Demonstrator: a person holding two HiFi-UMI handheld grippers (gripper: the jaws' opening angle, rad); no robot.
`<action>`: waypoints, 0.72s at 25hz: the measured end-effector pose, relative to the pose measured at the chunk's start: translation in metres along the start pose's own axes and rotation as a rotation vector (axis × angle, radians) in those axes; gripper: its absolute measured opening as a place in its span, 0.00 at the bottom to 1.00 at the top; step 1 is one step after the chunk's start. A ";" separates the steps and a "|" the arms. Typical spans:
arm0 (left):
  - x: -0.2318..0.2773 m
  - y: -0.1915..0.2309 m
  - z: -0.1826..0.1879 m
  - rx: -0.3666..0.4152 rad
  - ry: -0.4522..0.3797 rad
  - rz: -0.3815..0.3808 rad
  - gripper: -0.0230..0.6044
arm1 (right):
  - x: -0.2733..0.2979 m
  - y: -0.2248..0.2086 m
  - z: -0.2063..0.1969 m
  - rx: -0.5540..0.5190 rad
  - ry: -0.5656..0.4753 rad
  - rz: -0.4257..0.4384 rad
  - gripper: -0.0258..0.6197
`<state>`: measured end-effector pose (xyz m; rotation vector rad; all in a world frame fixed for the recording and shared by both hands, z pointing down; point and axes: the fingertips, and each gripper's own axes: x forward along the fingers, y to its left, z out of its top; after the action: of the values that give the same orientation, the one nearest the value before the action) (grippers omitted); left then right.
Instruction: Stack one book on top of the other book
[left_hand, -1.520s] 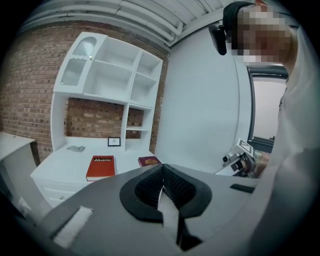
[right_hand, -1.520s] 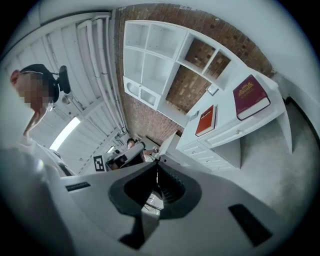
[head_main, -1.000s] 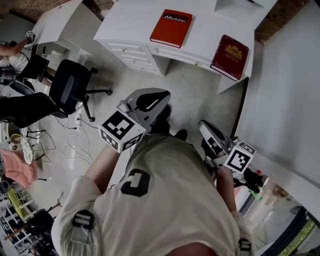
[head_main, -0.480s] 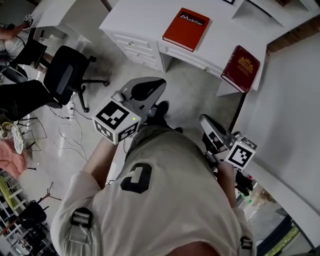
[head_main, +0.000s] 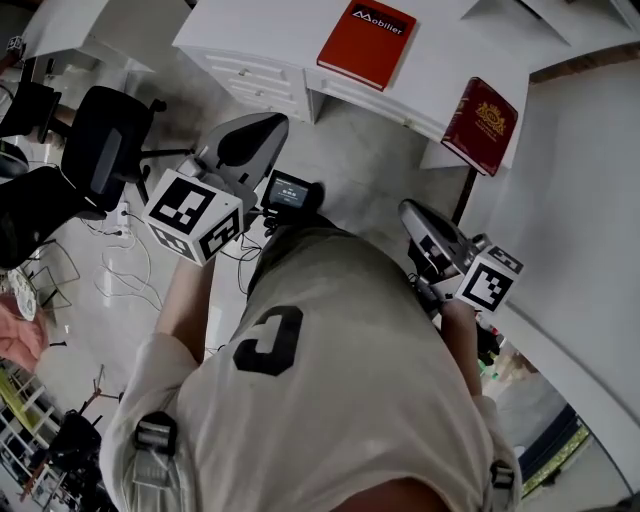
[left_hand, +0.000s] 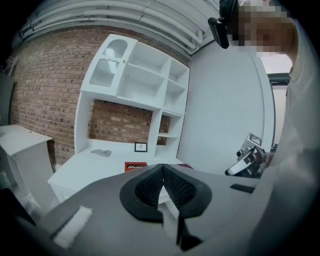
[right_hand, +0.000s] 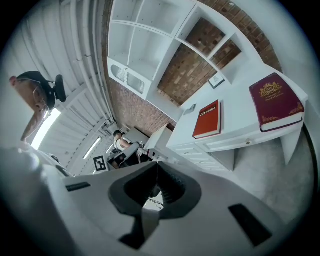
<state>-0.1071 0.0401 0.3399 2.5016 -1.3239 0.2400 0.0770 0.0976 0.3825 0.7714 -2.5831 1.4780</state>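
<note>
Two books lie apart on the white desk (head_main: 270, 35): a red book (head_main: 367, 44) near the middle and a maroon book with gold print (head_main: 480, 112) at the desk's right end. Both grippers are held in the air over the floor, short of the desk. My left gripper (head_main: 270, 122) is shut with nothing in it and points toward the desk's drawers; its own view shows the red book (left_hand: 136, 166) just past the closed tips (left_hand: 161, 167). My right gripper (head_main: 406, 209) is shut and empty too, with the red book (right_hand: 207, 119) and the maroon book (right_hand: 276, 101) ahead of it.
A black office chair (head_main: 105, 140) stands on the floor to the left, with cables (head_main: 130, 270) beside it. A white shelf unit (left_hand: 135, 80) rises behind the desk against a brick wall. A white wall (head_main: 580, 200) runs along the right. Another person (right_hand: 120, 142) sits far off.
The left gripper has swung left and a little up in the head view, away from the body. The right gripper has shifted only slightly. Both stay shut, and the books lie as before.
</note>
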 end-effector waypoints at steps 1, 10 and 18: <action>0.000 0.007 -0.001 -0.006 0.001 0.000 0.04 | 0.004 0.000 0.002 0.002 0.002 -0.009 0.05; 0.003 0.053 -0.006 -0.047 -0.008 -0.053 0.04 | 0.053 0.006 0.009 0.003 0.016 -0.056 0.05; 0.029 0.059 -0.003 -0.059 -0.002 -0.171 0.04 | 0.077 0.006 0.025 0.020 -0.038 -0.083 0.05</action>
<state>-0.1397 -0.0130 0.3619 2.5474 -1.0936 0.1578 0.0115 0.0498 0.3875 0.9065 -2.5334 1.4815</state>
